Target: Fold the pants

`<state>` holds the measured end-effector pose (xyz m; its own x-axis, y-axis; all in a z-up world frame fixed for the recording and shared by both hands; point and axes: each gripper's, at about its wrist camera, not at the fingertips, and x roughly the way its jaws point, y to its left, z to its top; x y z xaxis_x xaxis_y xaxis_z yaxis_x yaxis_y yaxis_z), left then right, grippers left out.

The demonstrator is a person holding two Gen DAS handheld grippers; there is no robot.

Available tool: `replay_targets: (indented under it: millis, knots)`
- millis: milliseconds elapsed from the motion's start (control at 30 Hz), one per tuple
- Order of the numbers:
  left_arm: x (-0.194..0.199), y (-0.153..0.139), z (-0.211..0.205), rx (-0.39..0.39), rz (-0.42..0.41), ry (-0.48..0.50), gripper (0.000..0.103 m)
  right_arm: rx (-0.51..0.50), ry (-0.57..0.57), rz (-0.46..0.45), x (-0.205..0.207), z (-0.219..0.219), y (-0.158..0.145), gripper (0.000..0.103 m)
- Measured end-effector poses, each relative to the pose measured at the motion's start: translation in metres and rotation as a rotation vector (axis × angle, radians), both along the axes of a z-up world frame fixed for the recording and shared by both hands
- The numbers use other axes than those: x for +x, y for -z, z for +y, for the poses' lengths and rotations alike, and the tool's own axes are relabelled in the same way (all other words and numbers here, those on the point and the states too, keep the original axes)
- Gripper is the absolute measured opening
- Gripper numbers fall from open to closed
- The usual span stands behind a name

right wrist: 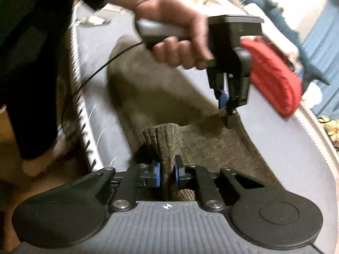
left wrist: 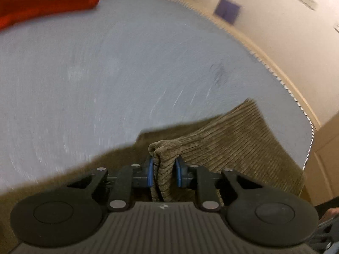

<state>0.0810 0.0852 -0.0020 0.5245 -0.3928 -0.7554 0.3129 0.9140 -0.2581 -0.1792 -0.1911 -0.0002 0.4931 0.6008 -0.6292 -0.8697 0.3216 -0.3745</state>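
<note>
The olive-brown corduroy pants [left wrist: 233, 139] lie on a grey-blue table [left wrist: 127, 74]. My left gripper [left wrist: 164, 169] is shut on a bunched fold of the pants, the cloth pinched between its blue pads. In the right wrist view my right gripper [right wrist: 166, 174] is shut on another bunched fold of the same pants [right wrist: 203, 144]. The left gripper [right wrist: 227, 108] also shows there, held by a hand, pinching the pants' far edge a little above the table [right wrist: 275, 144]. The rest of the pants trails back along the table, blurred.
A red folded garment [left wrist: 46, 2] lies at the table's far end, also in the right wrist view [right wrist: 273, 78]. A zigzag trim runs along the table edge [left wrist: 275, 78]. Blue cloth [right wrist: 317, 42] sits beyond the table. The person's dark clothing [right wrist: 31, 63] stands at the left edge.
</note>
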Motion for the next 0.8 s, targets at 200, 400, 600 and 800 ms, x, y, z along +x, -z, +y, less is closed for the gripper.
replay_targets:
  millis: [200, 400, 600, 800]
  knots:
    - [0.009, 0.019, -0.005, 0.097, 0.028, -0.035, 0.037, 0.074, 0.064, 0.022, 0.002, 0.0, -0.01, 0.018]
    - [-0.003, 0.003, -0.012, 0.124, -0.073, -0.083, 0.052, 0.192, 0.253, 0.114, 0.012, -0.029, -0.026, 0.059]
    - [-0.023, -0.007, -0.035, 0.104, -0.133, -0.014, 0.051, 0.278, 0.682, 0.061, 0.046, -0.091, -0.035, 0.073]
    - [-0.035, 0.002, -0.059, 0.145, -0.128, 0.074, 0.051, 0.367, 1.119, 0.359, 0.09, -0.161, -0.002, 0.075]
